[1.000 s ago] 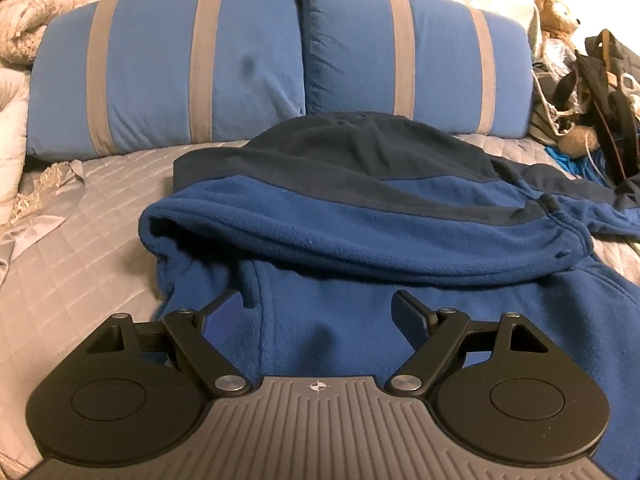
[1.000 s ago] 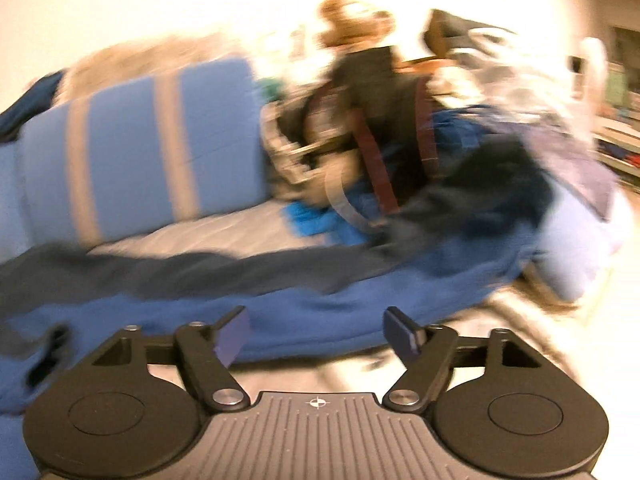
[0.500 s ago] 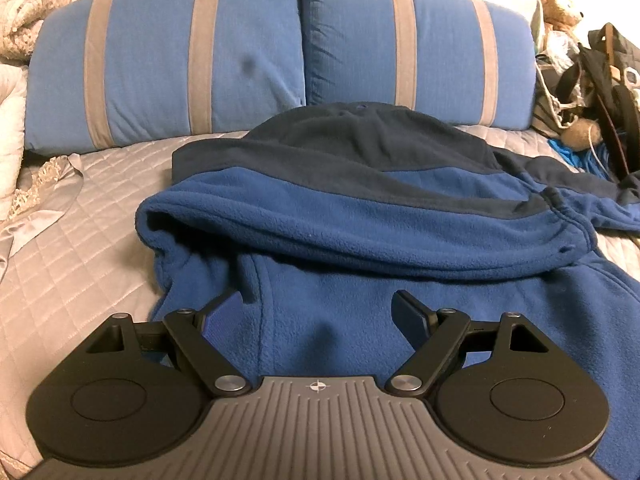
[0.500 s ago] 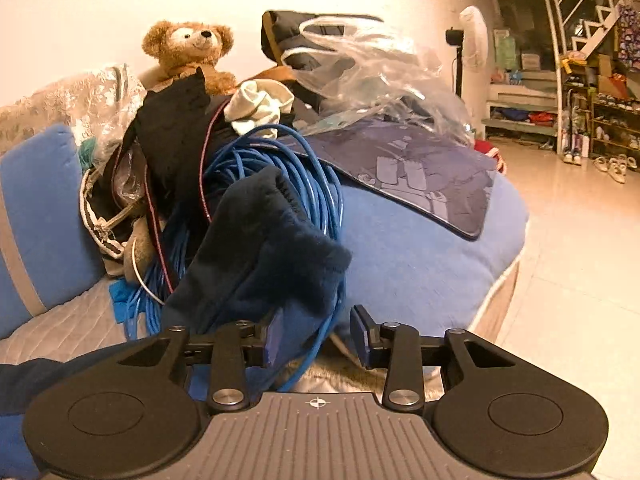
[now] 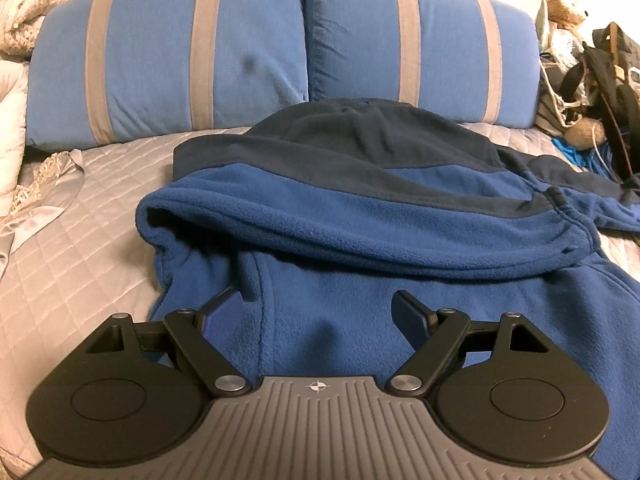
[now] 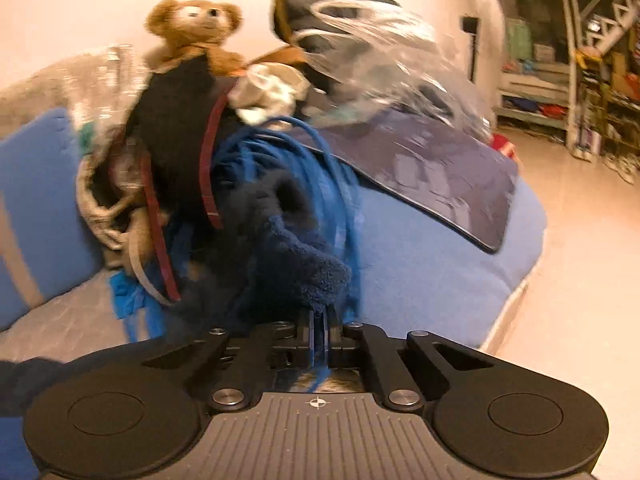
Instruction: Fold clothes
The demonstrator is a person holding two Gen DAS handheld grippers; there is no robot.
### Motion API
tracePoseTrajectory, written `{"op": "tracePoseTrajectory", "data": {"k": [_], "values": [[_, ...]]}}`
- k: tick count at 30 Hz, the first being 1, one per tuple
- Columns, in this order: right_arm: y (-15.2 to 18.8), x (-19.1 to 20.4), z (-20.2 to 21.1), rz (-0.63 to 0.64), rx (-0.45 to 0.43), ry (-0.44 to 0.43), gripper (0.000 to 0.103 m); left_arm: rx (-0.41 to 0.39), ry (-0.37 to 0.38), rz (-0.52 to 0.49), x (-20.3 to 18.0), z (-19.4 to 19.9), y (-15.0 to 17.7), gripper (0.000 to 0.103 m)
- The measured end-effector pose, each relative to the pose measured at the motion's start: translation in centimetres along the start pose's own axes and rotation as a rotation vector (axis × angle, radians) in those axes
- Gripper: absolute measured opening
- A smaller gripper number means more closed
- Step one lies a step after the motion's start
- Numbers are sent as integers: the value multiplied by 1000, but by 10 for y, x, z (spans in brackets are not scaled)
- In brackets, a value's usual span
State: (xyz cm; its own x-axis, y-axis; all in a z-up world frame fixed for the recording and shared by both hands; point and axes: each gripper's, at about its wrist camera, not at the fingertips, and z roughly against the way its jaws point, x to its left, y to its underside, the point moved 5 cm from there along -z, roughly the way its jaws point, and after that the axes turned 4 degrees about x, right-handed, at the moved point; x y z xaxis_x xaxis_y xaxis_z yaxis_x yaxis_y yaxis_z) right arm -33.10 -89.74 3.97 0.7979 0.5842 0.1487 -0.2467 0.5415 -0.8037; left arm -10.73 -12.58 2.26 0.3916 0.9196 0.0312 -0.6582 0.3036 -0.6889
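- The blue fleece jacket point(image 5: 360, 240) lies spread on the grey quilted bedspread point(image 5: 80, 220), its navy upper part toward the two blue pillows with tan stripes point(image 5: 192, 52) at the head of the bed.
- One sleeve is folded across the body of the jacket, and its cuff ends near the right side of the left wrist view.
- The left gripper point(image 5: 318, 312) hovers low over the jacket's lower part with its fingers point(image 5: 408, 312) wide apart and nothing between them.
- The right gripper point(image 6: 318, 320) has its fingers pressed together, clamped on the end of the jacket's other sleeve point(image 6: 304, 264); the bunched dark-blue fleece stands up just ahead of the fingertips.
- A thin strand of blue also runs down between the closed fingers; whether it is fleece or cable cannot be told.
- Right behind the held sleeve sits a coil of blue cable point(image 6: 280, 152), part of a pile at the bed's side.
- That pile includes a brown teddy bear point(image 6: 196, 28), a black bag with dark red straps point(image 6: 176, 120) and a clear plastic bag point(image 6: 380, 40).
- The right wrist view is blurred; shelving and a tiled floor show at far right.
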Motion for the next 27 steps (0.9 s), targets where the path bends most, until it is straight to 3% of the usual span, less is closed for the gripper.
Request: {"op": "tracePoseTrajectory", "data": {"k": [8, 16, 23, 27], "values": [[-3, 75, 53, 60, -14, -241, 6, -2, -10, -2, -1, 0, 1, 82], [17, 183, 96, 160, 30, -505, 5, -10, -6, 4, 2, 0, 1, 82], [62, 291, 149, 323, 76, -727, 5, -16, -9, 4, 2, 2, 2, 82], [121, 349, 184, 569, 152, -821, 8, -29, -14, 10, 2, 4, 2, 82]]}}
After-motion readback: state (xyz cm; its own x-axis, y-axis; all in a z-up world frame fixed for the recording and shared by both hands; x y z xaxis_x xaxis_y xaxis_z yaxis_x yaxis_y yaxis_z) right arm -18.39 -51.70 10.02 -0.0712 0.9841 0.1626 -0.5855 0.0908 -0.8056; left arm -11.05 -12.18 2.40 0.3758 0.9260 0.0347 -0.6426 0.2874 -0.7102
